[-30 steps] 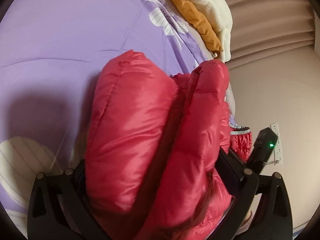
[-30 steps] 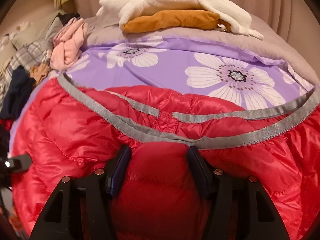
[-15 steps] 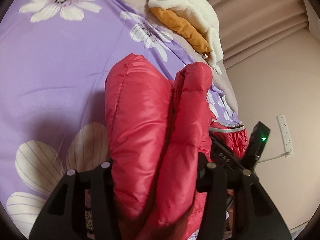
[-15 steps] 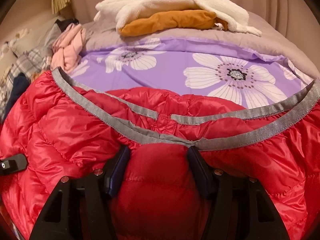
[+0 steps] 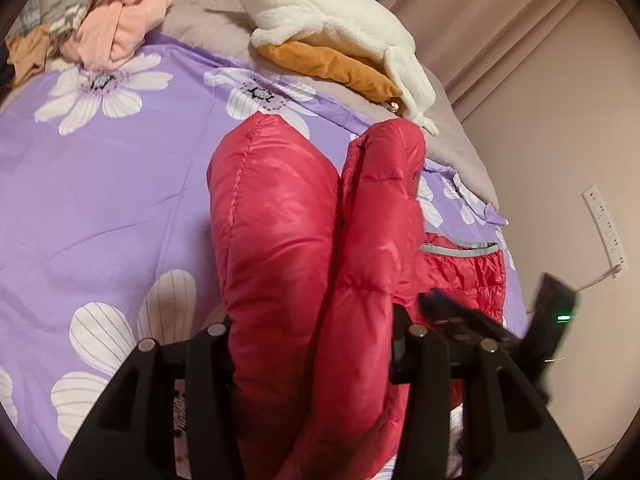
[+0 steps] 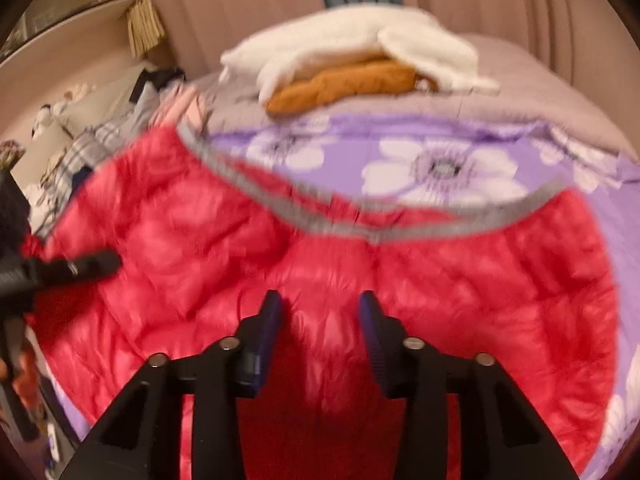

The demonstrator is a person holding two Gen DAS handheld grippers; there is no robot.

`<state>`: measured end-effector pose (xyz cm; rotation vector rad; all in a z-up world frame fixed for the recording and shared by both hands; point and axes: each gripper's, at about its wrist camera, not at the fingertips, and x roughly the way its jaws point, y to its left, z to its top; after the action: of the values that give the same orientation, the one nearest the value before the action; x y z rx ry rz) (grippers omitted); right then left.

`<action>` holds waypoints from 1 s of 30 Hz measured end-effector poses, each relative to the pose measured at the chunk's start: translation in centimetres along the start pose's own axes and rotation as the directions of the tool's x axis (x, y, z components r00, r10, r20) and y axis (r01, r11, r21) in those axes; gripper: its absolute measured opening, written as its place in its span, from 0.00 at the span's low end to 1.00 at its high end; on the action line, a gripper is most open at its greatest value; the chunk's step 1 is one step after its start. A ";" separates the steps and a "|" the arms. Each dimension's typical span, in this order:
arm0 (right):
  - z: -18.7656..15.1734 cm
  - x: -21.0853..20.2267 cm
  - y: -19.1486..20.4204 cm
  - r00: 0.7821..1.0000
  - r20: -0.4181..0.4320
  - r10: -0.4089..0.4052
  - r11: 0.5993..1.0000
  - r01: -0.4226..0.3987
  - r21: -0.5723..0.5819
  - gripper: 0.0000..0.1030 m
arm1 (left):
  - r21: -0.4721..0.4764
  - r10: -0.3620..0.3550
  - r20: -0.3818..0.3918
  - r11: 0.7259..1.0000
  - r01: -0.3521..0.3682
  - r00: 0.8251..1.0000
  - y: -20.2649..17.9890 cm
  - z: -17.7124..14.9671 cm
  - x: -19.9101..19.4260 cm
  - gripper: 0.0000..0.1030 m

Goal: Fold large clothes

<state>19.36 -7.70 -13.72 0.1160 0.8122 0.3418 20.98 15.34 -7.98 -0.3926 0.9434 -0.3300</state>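
Jaws of both the left gripper [image 5: 312,344] and right gripper [image 6: 320,332] are closing on the puffy red jacket [image 6: 400,280]; slippery cloth could slide out onto the bed [image 5: 100,200].

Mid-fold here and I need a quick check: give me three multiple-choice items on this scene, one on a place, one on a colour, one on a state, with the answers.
1. Where does the white fleece lie?
A. On top of the orange garment
B. Under the red jacket
C. On the floor

2. What colour is the trim along the red jacket's edge?
A. Black
B. Grey
C. Yellow

3. What is between the jaws of the left gripper?
A. Nothing
B. The purple flowered sheet
C. A thick bunch of the red jacket

Answers:
1 A: the fleece drapes over the orange garment at the far end of the bed.
2 B: a grey band runs along the red edge in the right wrist view.
3 C: puffy red fabric fills the gap as the jaws close.
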 end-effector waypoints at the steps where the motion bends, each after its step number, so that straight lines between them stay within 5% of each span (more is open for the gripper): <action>1: -0.2 0.8 0.2 1.000 -0.017 0.002 1.000 -0.002 0.000 0.36 | 0.011 0.003 0.000 1.000 -0.003 1.000 -0.7 -0.1 -0.3 0.45; 9: -0.5 3.9 -1.2 0.994 -0.055 0.092 0.993 -0.087 0.083 0.35 | 0.187 0.034 -0.023 0.982 -0.029 0.999 -9.6 -1.5 1.0 0.45; 18: -1.4 3.7 -5.3 0.965 0.030 0.259 0.926 -0.257 0.277 0.33 | 0.228 0.121 0.008 0.966 -0.120 0.993 -14.9 -2.4 4.1 0.52; 24: -2.5 -1.0 -6.9 0.967 0.102 0.236 0.921 -0.255 0.294 0.33 | 0.248 0.174 0.003 0.954 -0.169 0.985 -16.2 -2.7 4.9 0.53; 30: -4.2 -8.2 -11.9 0.972 0.220 0.082 0.946 -0.146 0.289 0.34 | 0.251 0.206 0.004 0.947 -0.200 0.979 -17.6 -3.6 5.8 0.55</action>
<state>14.11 -21.77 -13.63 0.4818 0.6491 0.3067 19.39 -3.32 -5.90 -0.0585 0.9422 -0.2613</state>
